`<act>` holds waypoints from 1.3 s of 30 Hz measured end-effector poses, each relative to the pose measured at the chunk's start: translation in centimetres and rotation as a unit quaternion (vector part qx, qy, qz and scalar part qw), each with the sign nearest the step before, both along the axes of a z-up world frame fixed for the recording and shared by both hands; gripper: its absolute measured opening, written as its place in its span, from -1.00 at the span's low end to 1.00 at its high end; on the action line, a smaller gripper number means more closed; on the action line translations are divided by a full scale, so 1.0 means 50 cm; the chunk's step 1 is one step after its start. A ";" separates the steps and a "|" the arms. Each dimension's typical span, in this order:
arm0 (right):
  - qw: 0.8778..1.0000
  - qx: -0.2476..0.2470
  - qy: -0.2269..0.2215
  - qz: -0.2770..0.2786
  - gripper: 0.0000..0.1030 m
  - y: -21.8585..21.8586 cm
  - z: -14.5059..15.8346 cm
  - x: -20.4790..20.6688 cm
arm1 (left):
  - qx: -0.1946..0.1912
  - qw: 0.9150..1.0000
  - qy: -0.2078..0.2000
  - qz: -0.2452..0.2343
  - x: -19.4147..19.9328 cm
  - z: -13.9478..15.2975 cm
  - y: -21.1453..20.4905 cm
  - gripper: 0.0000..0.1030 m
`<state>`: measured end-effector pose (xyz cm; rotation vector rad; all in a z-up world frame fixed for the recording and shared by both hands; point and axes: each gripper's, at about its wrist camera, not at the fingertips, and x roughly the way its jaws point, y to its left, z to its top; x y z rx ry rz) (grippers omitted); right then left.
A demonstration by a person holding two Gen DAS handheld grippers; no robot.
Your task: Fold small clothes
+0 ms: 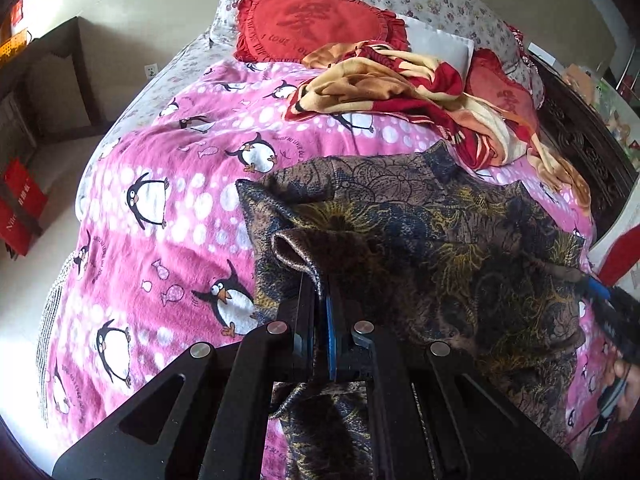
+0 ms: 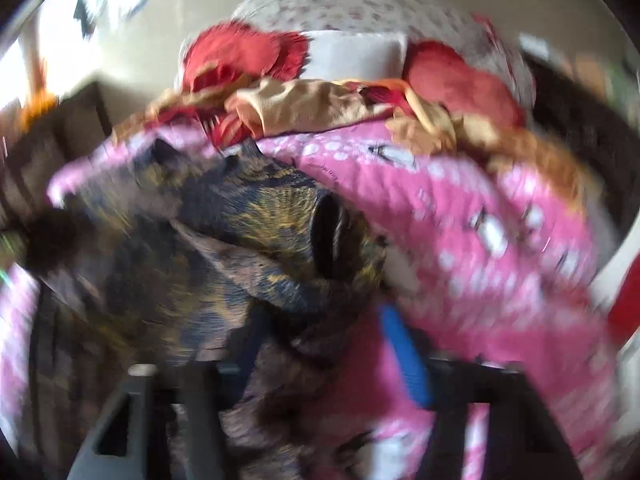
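A dark garment (image 1: 440, 220) patterned in brown, navy and gold lies spread on the pink penguin blanket (image 1: 160, 184). My left gripper (image 1: 320, 280) is shut on a raised fold of its left edge, and a sleeve cuff (image 1: 292, 250) stands open just past the fingertips. My right gripper (image 1: 600, 290) reaches the garment's right edge, its blue pad showing. The right wrist view is heavily blurred: bunched garment (image 2: 220, 240) lies between the fingers of the right gripper (image 2: 324, 312), and some pink blanket shows beside the blue pad (image 2: 404, 356). Whether the pads press the cloth is unclear.
A crumpled red and tan blanket (image 1: 400, 84) lies behind the garment. Red heart cushions (image 1: 312, 16) and a white pillow (image 1: 436, 42) sit at the bed's head. A dark carved bed frame (image 1: 580, 148) runs along the right. A red box (image 1: 20, 208) stands on the floor, left. A hand (image 1: 624, 372) holds the right gripper.
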<state>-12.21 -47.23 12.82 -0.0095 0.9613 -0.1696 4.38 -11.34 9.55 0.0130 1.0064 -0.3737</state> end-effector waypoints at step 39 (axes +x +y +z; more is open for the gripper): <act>0.982 0.143 -0.032 -0.116 -0.21 -0.146 -0.020 0.136 | 0.026 0.999 0.041 0.014 0.020 -0.100 -0.042 -0.87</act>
